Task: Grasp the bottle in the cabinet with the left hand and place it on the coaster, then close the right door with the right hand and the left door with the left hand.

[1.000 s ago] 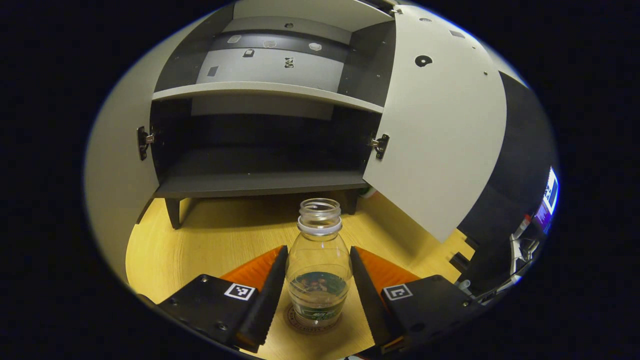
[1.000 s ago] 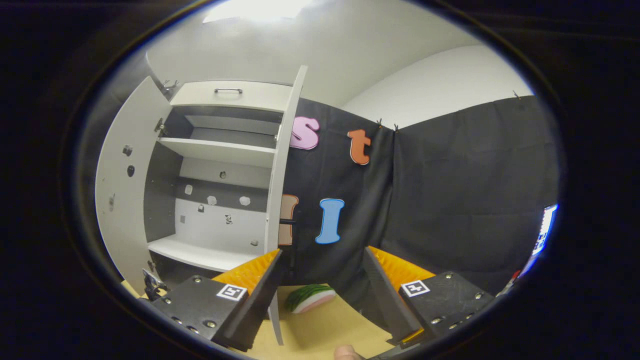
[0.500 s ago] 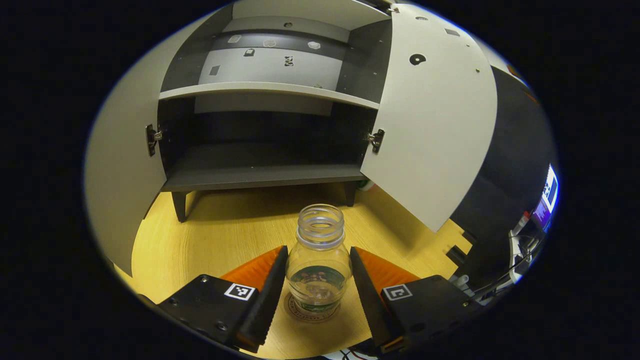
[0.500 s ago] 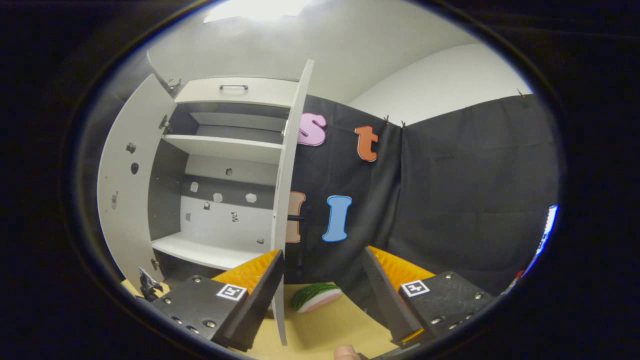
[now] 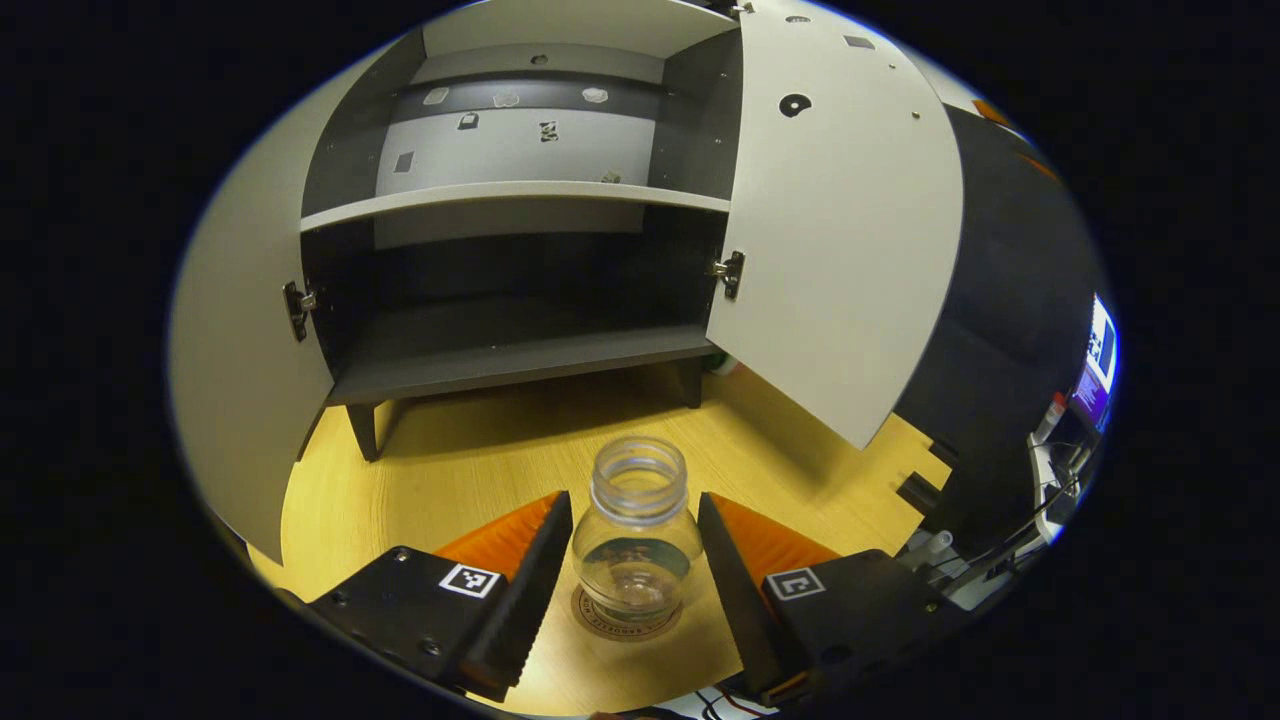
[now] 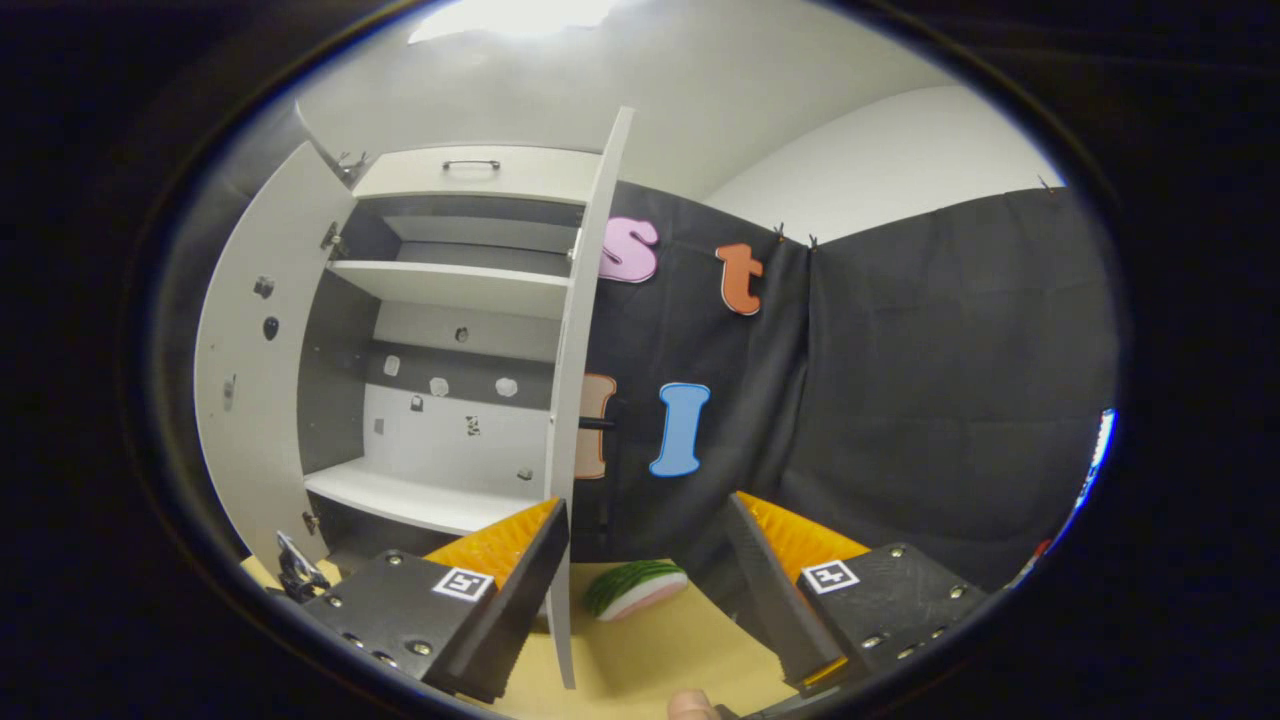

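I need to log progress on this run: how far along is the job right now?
Done: the bottle stands on the coaster, out of the cabinet. In hand: the left gripper is open, jaws either side of the bottle, apart from it. Left: the right door and left door are both open; the right gripper is open, holding nothing.
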A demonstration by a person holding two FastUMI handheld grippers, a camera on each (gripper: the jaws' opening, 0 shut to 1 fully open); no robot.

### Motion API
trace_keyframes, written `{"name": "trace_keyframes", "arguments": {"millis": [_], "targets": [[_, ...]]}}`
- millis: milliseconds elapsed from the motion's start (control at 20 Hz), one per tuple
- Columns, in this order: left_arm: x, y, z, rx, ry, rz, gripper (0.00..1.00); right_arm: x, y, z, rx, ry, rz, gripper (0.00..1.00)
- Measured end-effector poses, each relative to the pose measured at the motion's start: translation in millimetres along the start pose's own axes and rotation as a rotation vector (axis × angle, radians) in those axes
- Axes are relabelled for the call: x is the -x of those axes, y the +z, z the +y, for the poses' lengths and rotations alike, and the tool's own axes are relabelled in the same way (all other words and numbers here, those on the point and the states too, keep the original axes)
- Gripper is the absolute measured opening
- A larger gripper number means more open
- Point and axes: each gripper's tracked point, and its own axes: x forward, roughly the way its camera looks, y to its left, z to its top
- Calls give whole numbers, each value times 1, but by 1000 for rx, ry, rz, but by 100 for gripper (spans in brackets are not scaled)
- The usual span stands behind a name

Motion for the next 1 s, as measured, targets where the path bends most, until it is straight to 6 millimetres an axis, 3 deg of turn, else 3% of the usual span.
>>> {"name": "trace_keyframes", "arguments": {"millis": [100,150,200,300,350,400,450,600,650,700,800,850,950,1000], "targets": [[2,7,-4,1,-9,-12,89,-2,1,1,-3,-2,-4,96],[4,9,-4,-2,-8,-14,92,-2,2,0,-5,-3,-8,92],[6,12,-5,-2,-7,-21,88,-2,3,0,-9,-4,-12,96],[10,20,-7,4,-11,-36,88,-5,5,0,-16,-6,-21,92],[13,24,-6,5,-10,-41,88,-6,6,0,-18,-5,-24,96],[18,30,-7,6,-11,-50,88,-7,8,1,-20,-4,-28,92],[23,40,-9,7,-17,-68,88,-7,9,0,-22,-4,-33,96],[48,88,-14,3,-15,-162,88,-15,17,-4,-23,-8,-55,96],[60,110,-13,-2,-5,-204,92,-20,19,-7,-25,-10,-61,96],[71,131,-12,-9,12,-245,87,-24,22,-7,-29,-9,-64,96],[99,178,-3,-18,56,-338,87,-32,26,-12,-38,-10,-70,92],[113,200,4,-18,88,-380,87,-37,28,-13,-43,-6,-74,96],[138,234,13,2,133,-439,89,-46,31,-10,-52,13,-75,92],[150,249,17,18,148,-464,90,-51,33,-6,-57,30,-77,96]]}}
